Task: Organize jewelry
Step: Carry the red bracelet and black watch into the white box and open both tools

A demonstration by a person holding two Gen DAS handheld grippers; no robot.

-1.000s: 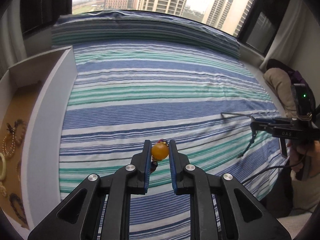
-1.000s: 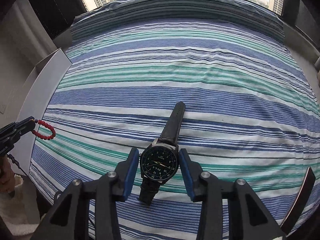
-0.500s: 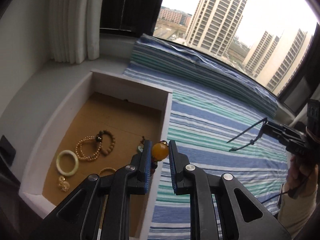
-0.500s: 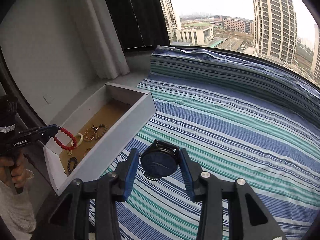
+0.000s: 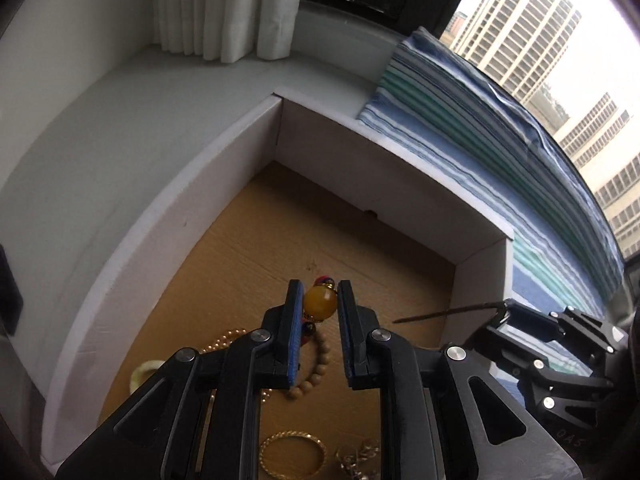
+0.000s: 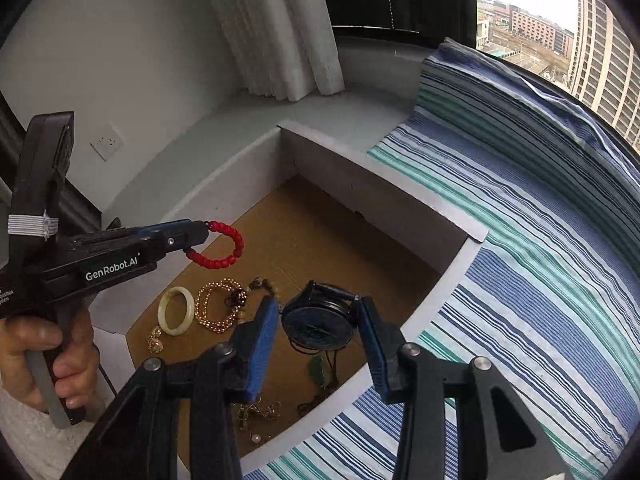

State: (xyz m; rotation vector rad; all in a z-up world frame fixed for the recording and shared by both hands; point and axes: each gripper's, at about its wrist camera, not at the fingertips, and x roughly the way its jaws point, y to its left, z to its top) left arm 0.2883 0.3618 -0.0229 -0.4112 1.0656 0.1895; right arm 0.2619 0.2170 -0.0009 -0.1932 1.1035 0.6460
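Pointing steeply down over the white box, I have both grippers above its brown cardboard floor, which sits between a pale ledge and the striped bedspread. My left hand wraps the handle of the left gripper, seen from the side in the right wrist view, reaching in over the box's near corner. My right gripper hangs over the box's middle. On the box floor lie a pale jade-coloured bangle, a coil of gold beads just beside it, a tan bead bracelet, a twisted gold bangle, a green pendant on a cord and some small chain pieces near the front wall. My left fingers are clenched nearly together on a red bead bracelet with an amber bead pinched between the blue pads; the red loop dangles free above the floor, touching nothing below. My right fingers stand partly apart, grasping a black wristwatch by the sides of its round case, dial facing the camera, held above the cardboard with its strap running away from the camera.
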